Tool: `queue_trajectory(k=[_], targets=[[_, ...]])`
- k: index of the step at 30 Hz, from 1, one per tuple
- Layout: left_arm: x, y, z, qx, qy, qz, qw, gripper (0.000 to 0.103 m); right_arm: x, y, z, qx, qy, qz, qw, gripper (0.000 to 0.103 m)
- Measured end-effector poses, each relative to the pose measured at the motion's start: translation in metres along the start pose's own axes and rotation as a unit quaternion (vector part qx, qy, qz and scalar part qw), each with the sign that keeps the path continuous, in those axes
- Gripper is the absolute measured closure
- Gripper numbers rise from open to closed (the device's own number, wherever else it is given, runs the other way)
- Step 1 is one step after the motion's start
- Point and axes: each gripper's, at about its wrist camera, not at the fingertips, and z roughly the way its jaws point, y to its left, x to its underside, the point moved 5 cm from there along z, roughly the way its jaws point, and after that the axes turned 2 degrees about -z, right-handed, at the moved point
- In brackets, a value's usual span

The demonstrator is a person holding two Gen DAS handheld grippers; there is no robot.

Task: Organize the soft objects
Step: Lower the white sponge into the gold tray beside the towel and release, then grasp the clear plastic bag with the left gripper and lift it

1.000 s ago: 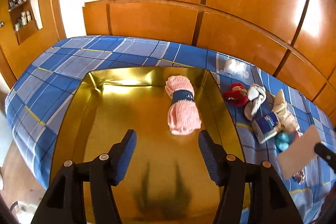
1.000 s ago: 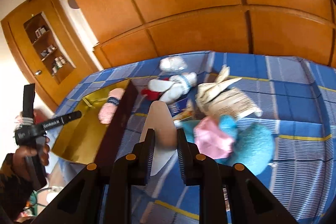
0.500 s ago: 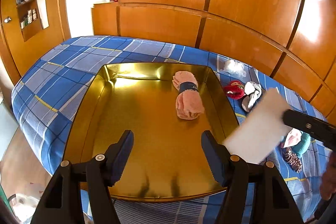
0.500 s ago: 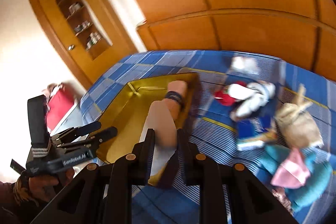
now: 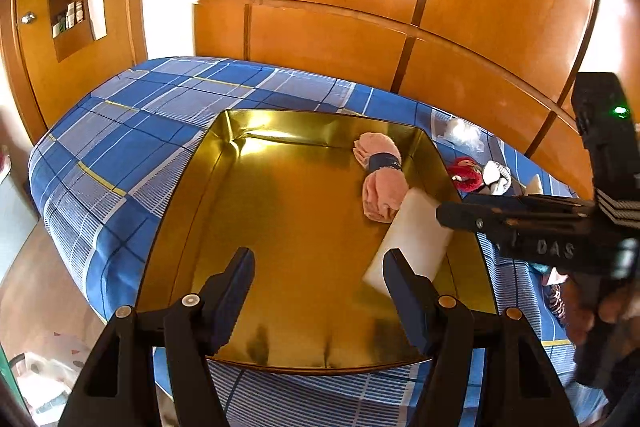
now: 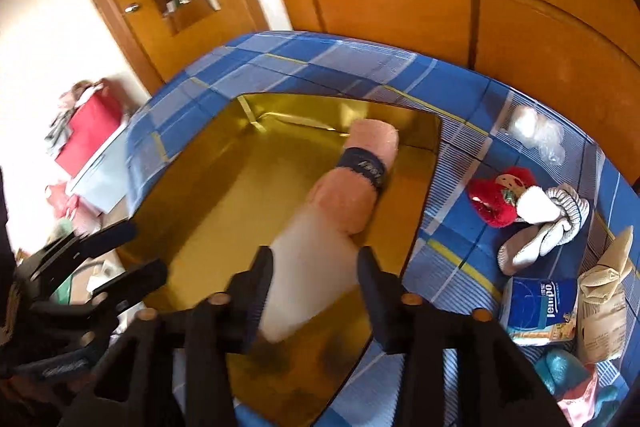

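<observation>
A gold tray (image 5: 280,227) lies on the blue plaid bed; it also shows in the right wrist view (image 6: 224,187). A rolled pink towel with a dark band (image 5: 380,183) lies in its far right part, also seen from the right wrist (image 6: 356,183). My right gripper (image 6: 316,271) has its fingers spread wide, and a white foam block (image 6: 312,267) sits between them over the tray, blurred; I cannot tell whether the pads touch it. The block also shows in the left wrist view (image 5: 412,235). My left gripper (image 5: 318,275) is open and empty above the tray's near edge.
To the right of the tray on the bed lie a red plush toy (image 6: 496,199), white socks (image 6: 552,219), a blue tissue pack (image 6: 540,303), a paper bag (image 6: 604,287), a clear plastic bag (image 6: 536,131) and teal and pink soft items (image 6: 572,379). Wooden wardrobes stand behind.
My right gripper has carried the white block left from the pile to over the tray, and its fingers have spread apart. My left gripper has pulled back and risen slightly.
</observation>
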Motion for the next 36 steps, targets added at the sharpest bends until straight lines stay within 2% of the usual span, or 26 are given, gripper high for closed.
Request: queue_trajectory(k=[3, 11, 27, 36], targets=[[-0.001, 0.003, -0.001, -0.004, -0.004, -0.001, 1.0, 0.036, -0.002, -0.01, -0.006, 0.004, -0.021, 0.028, 0.999, 0.05], [-0.002, -0.002, 0.0, -0.008, -0.005, 0.008, 0.9999, 0.036, 0.022, -0.023, -0.044, 0.031, -0.055, 0.044, 0.997, 0.049], [-0.007, -0.044, -0.005, -0.002, -0.012, 0.066, 0.9977, 0.035, 0.082, -0.077, -0.105, 0.124, -0.088, 0.071, 0.986, 0.049], [-0.013, -0.079, 0.0, 0.004, -0.01, 0.109, 0.9939, 0.035, 0.104, -0.121, -0.13, 0.151, -0.117, 0.119, 0.974, 0.044]])
